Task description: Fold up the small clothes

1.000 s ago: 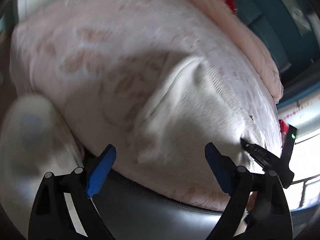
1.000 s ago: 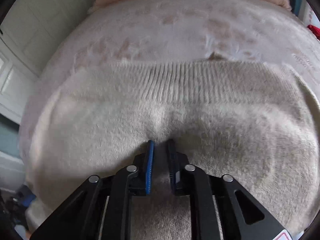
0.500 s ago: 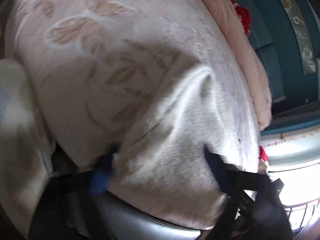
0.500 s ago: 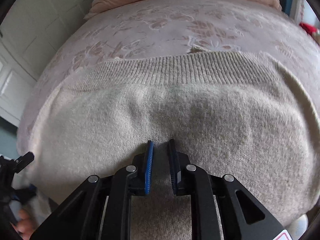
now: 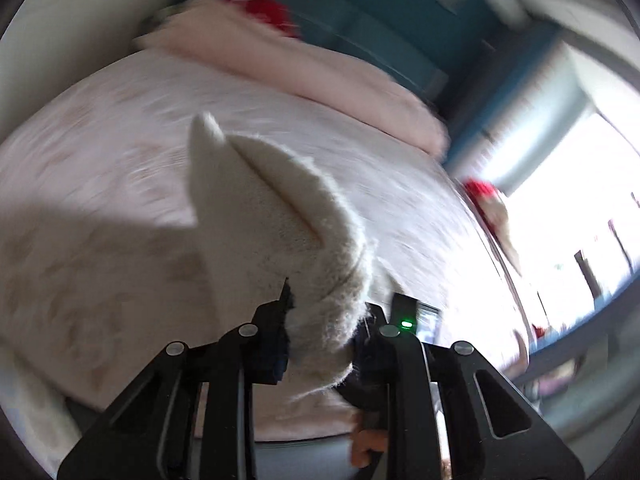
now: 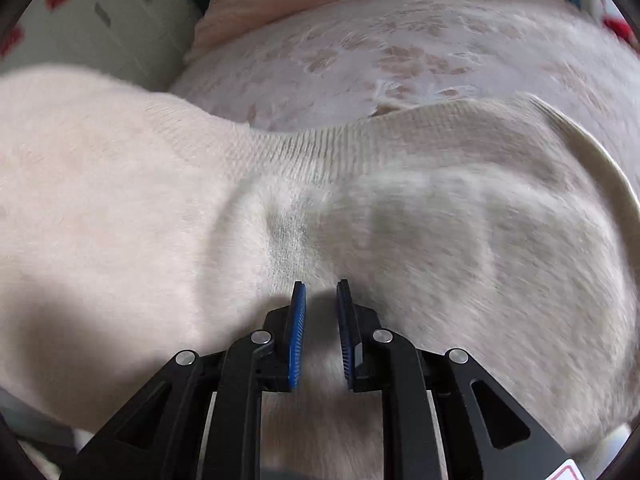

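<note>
A cream knitted sweater [image 6: 400, 216] lies on a pink flowered bedspread [image 6: 400, 52]. My left gripper [image 5: 324, 312] is shut on a bunched edge of the sweater [image 5: 280, 216] and holds it lifted above the bed. In the right wrist view that lifted part rises at the left [image 6: 80, 152]. My right gripper [image 6: 321, 296] has its blue pads a narrow gap apart over the sweater's middle, with knit fabric between them; its ribbed hem [image 6: 320, 148] runs across beyond the tips.
A folded pink blanket [image 5: 320, 68] lies at the far end of the bed, with red items [image 5: 268, 8] behind it. A teal wall [image 5: 380, 20] and a bright window [image 5: 580, 220] are to the right. White cabinet doors [image 6: 100, 20] stand to the left.
My left gripper was open beside the bed edge; it has closed on the sweater's edge and lifted it. The right gripper has stayed in place on the sweater.
</note>
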The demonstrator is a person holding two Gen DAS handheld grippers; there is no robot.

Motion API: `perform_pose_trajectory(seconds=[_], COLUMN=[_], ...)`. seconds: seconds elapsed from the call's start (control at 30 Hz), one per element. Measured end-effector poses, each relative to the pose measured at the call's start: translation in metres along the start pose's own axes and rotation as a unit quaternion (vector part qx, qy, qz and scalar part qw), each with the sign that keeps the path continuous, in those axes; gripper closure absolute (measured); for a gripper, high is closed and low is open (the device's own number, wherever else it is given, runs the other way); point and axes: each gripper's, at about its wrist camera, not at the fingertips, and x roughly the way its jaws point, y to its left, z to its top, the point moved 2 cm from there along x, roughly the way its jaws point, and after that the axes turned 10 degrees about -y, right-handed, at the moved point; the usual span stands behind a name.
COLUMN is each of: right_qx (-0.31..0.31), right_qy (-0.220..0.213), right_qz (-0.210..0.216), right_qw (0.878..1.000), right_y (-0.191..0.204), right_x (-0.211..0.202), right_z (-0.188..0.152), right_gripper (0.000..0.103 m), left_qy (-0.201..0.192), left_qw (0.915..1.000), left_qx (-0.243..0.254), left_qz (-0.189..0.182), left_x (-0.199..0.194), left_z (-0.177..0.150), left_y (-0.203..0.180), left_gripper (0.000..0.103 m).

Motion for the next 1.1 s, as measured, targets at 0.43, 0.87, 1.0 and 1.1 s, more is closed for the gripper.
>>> perform_pose_trajectory(seconds=[0.43, 0.87, 1.0, 1.1], right_qx=[0.08, 0.099, 0.065, 0.05], right_qy=[-0.084, 0.042, -0.011, -0.098], right_qz=[-0.044, 0.016, 0.03, 0.075], right_qw=[0.992, 0.994, 0.997, 0.991], right_y=[-0.114, -0.037, -0.012, 0.0], right_x=[-0.147, -0.031, -0.05, -0.107], right_z=[-0.015, 0.001, 0.022, 0.055], right_gripper=[0.036, 0.049, 0.082, 0.083], left_qy=[0.088, 0.083, 0.123, 0.109], left_qw=[0.9793, 0.9702, 0.9706, 0.9829], left_qx=[0.18, 0.167, 0.152, 0.105], left_qz=[0.03, 0.154, 0.14, 0.106], left_x=[0.05, 0.044, 0.066, 0.058], left_z=[-0.135, -0.137, -0.138, -0.125], left_y=[-0.063, 0.024, 0.03, 0.028], left_gripper=[0.012, 0.01, 0.069, 0.079])
